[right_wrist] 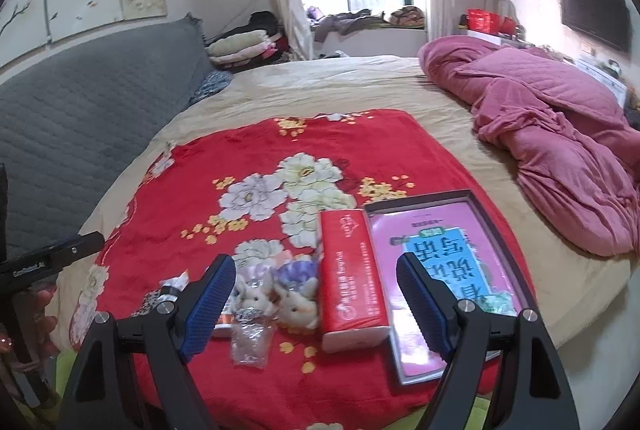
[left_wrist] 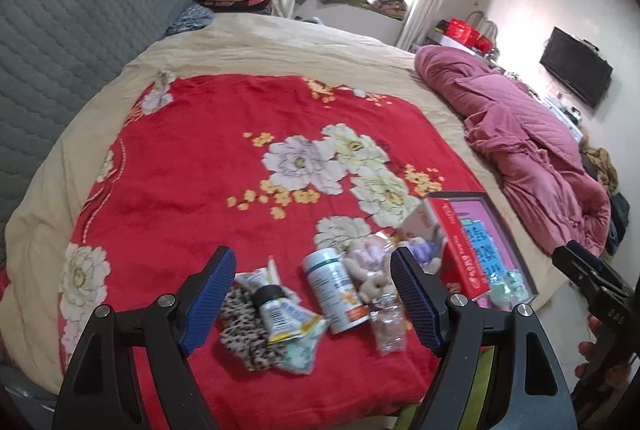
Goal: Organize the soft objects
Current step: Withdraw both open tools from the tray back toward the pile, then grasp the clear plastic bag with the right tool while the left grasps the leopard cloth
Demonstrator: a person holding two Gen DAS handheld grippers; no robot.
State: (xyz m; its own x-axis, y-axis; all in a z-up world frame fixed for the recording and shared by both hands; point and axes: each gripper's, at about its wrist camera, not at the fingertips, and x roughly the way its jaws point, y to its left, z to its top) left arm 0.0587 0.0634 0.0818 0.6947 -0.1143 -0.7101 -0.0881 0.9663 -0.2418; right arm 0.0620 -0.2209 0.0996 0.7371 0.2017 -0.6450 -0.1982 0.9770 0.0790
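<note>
A pile of small items lies on the red flowered blanket (left_wrist: 192,166) at the bed's near edge. In the left wrist view I see a leopard-print cloth (left_wrist: 244,330), a tube (left_wrist: 276,310), a white bottle (left_wrist: 336,290), small plush toys (left_wrist: 372,270) and a clear packet (left_wrist: 386,322). My left gripper (left_wrist: 312,306) is open above them. In the right wrist view the plush toys (right_wrist: 280,294), the clear packet (right_wrist: 250,342) and a red tissue pack (right_wrist: 352,278) lie between the fingers of my open right gripper (right_wrist: 316,306). Both grippers are empty.
A shallow box (right_wrist: 436,198) with a pink and blue book lies right of the tissue pack. A pink quilt (right_wrist: 560,134) is heaped on the bed's right side. A grey padded headboard (right_wrist: 80,98) is on the left. Folded bedding (right_wrist: 240,50) lies by the window.
</note>
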